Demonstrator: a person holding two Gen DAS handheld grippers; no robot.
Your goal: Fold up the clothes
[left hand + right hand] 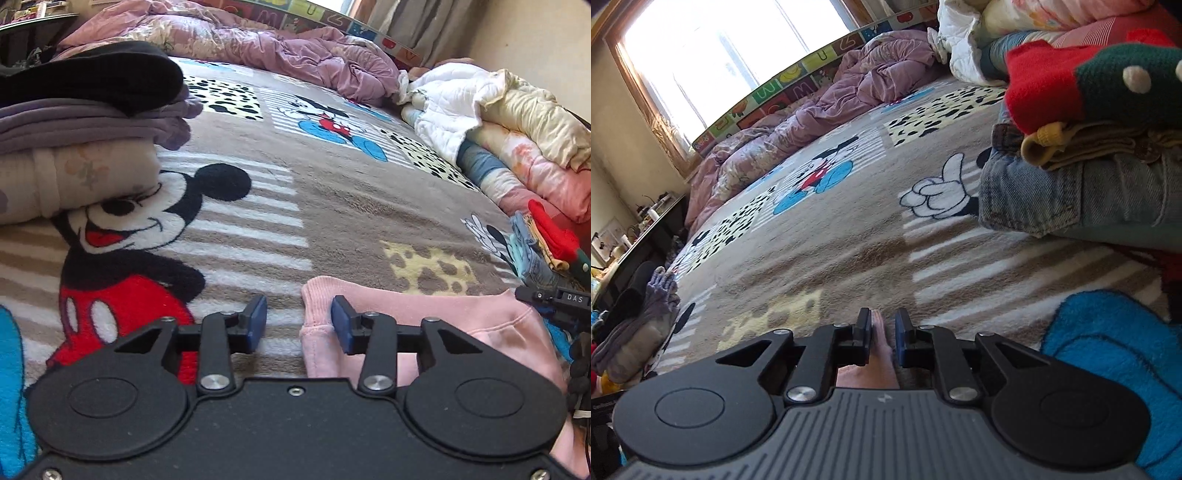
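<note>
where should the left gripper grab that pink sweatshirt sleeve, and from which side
Probably the ribbed cuff of the pink sweatshirt: it is the sleeve's free end, lying flat on the blanket. Come from the open blanket side, left of the cuff, with the left gripper, whose open jaws already straddle the cuff's edge.

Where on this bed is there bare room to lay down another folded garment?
The middle of the cartoon blanket is bare, between the black-topped folded stack and the stack with jeans, up to the rumpled purple duvet. It is crowded near the pink sweatshirt and the piled bedding.
</note>
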